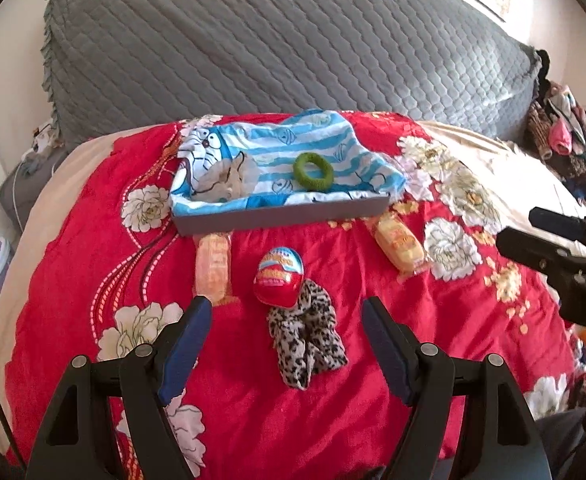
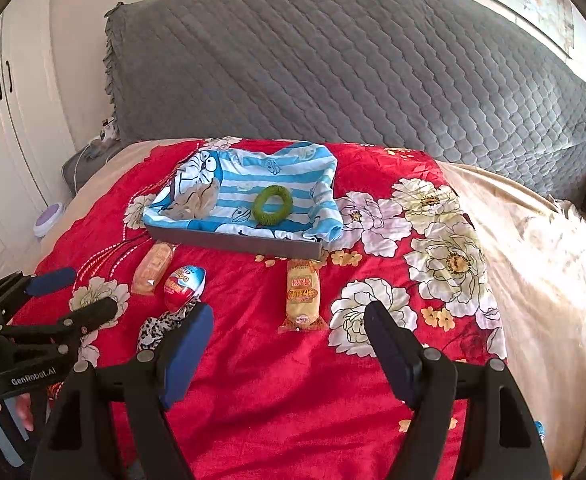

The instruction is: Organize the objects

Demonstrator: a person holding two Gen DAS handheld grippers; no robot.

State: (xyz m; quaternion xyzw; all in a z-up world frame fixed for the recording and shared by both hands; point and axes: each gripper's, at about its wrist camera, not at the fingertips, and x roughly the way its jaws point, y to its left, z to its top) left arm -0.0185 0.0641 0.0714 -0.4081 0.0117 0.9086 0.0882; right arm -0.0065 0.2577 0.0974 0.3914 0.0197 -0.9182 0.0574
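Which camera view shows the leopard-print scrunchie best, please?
The left wrist view. There the leopard-print scrunchie lies whole and unobstructed between the open fingers of the left gripper, touching the red egg. In the right wrist view, one finger of the right gripper hides most of it.

- Bright daylight fills both views; the red floral bedspread (image 1: 253,392) reads vivid and saturated.
- To the right of the bedspread, the cream sheet (image 2: 545,264) is washed out by glare, nearly white in the right wrist view.
- Shadows are soft: a faint one lies under the near wall of the grey tray (image 1: 277,216), which sits on the bedspread.
- Fisheye distortion bows the quilted grey headboard cover (image 2: 333,64) behind the bedspread into an arch, and black vignette fills the corners.
- Detail is slightly soft throughout; print on the wrappers is unreadable.
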